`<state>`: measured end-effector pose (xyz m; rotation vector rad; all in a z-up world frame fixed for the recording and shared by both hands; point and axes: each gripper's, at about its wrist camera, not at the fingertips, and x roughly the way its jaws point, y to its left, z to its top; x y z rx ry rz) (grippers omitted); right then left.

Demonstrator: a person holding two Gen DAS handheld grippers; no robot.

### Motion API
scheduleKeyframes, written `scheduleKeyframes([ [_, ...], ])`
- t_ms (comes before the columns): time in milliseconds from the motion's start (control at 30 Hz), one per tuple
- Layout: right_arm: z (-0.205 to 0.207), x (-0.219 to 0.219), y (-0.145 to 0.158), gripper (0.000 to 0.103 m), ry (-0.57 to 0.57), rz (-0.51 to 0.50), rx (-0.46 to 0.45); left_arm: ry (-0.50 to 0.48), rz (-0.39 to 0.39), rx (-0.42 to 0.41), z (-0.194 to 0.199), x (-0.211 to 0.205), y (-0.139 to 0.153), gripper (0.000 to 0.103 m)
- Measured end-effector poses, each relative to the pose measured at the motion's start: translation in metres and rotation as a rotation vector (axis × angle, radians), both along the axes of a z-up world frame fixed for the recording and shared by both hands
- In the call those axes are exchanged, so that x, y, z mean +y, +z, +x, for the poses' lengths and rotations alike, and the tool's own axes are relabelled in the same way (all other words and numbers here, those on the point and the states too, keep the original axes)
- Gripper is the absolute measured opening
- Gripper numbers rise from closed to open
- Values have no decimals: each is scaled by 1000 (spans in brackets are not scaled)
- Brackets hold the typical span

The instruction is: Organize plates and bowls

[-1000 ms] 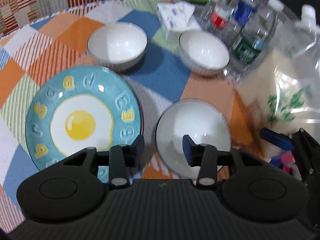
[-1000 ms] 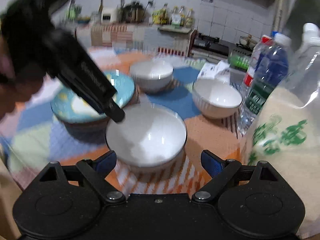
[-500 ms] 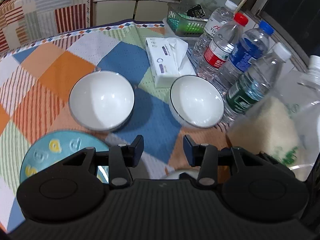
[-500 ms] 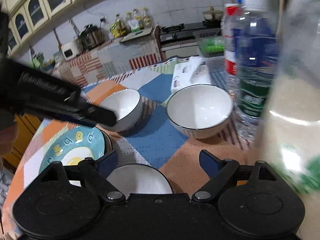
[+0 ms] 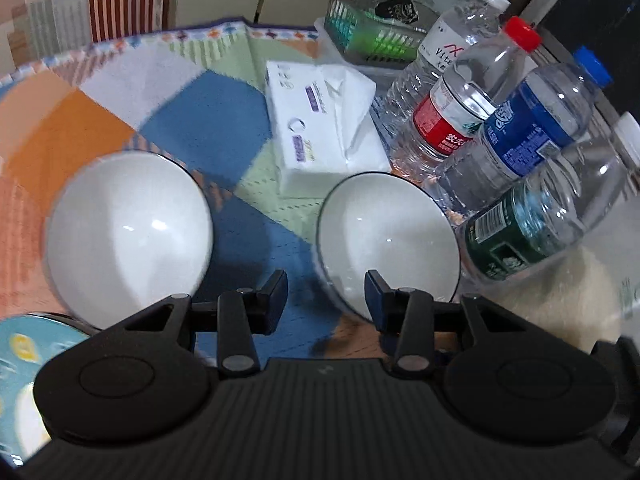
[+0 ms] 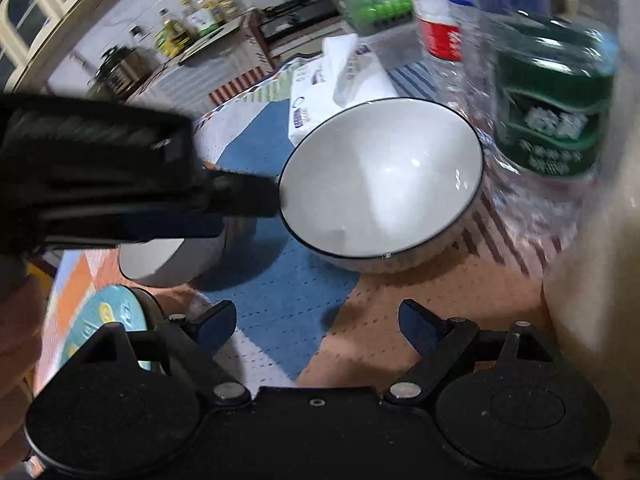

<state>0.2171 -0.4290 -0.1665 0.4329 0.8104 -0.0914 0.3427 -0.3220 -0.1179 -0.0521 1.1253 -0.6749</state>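
We have both grippers empty. Our left gripper (image 5: 326, 290) has its jaws moderately apart over the blue patch of the checked cloth on the counter (image 5: 224, 128), between the two white bowls; our right gripper (image 6: 316, 322) is spread wide, low in front of the black-rimmed bowl (image 6: 380, 180).

That bowl sits just beside the water bottles, with the second white bowl (image 5: 128, 232) to its left and the egg-pattern plate (image 5: 24, 356) at the near left edge.

We judge the step in hand is taking the black-rimmed bowl. To do it well, we should pinch its near rim, one finger inside, and lift straight up so the green-labelled bottle (image 5: 532, 224) is not knocked.

Writing: the white-capped bottle (image 5: 444, 56) shows "Vita"; the tissue pack (image 5: 320, 124) print is too blurred to read.
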Motion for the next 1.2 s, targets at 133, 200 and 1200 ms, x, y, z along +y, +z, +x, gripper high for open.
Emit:
scheduleKeyframes([
  [133, -2, 4, -4, 91, 12, -49, -13, 33, -15, 33, 9, -6, -12, 38],
  [200, -4, 2, -3, 91, 24, -43, -9, 43, -8, 45, 11, -7, -17, 36],
  [1200, -22, 0, 20, 86, 42, -150, -102, 80, -53, 102, 0, 24, 5, 9],
])
